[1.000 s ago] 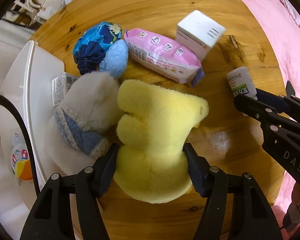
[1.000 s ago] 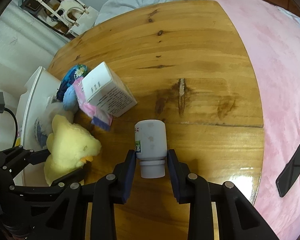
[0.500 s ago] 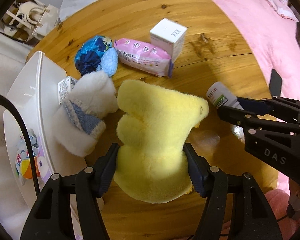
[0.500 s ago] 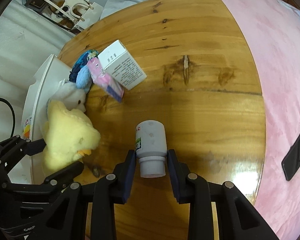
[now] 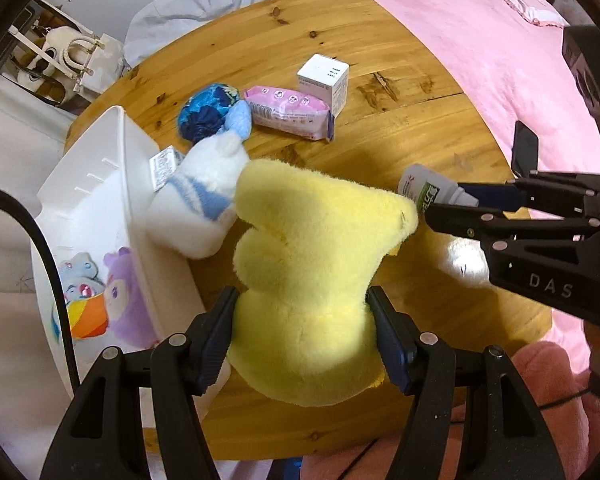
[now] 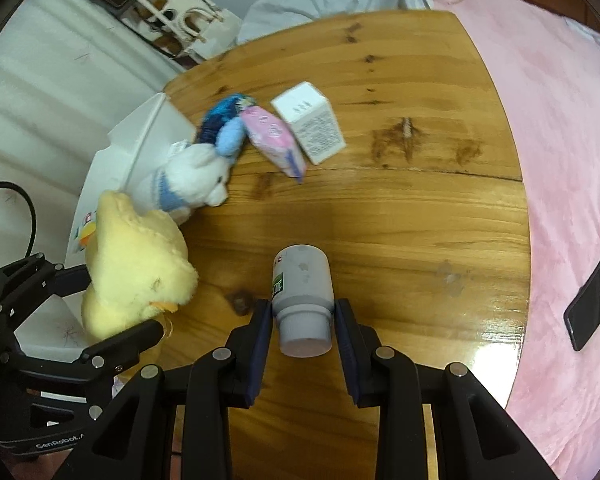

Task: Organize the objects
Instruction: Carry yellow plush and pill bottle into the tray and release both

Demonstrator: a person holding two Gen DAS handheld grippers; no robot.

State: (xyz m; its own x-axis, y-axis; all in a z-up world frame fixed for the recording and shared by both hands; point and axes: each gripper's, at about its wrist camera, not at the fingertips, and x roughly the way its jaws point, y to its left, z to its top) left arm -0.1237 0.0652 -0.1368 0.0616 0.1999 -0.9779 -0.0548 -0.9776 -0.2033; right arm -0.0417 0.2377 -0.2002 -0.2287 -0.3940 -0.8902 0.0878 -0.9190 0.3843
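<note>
Left wrist: white bin [image 5: 100,184], plush toys [image 5: 100,300] inside

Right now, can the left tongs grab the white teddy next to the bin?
Probably not yet. The left tongs are already shut on the yellow duck plush, so they're full. The white teddy lies uncovered against the white bin, so once the duck is dropped, nothing blocks it.

A dark phone [image 6: 591,303] lies on the pink bedspread [image 6: 560,128] beside the wooden table [image 6: 400,208]
</note>
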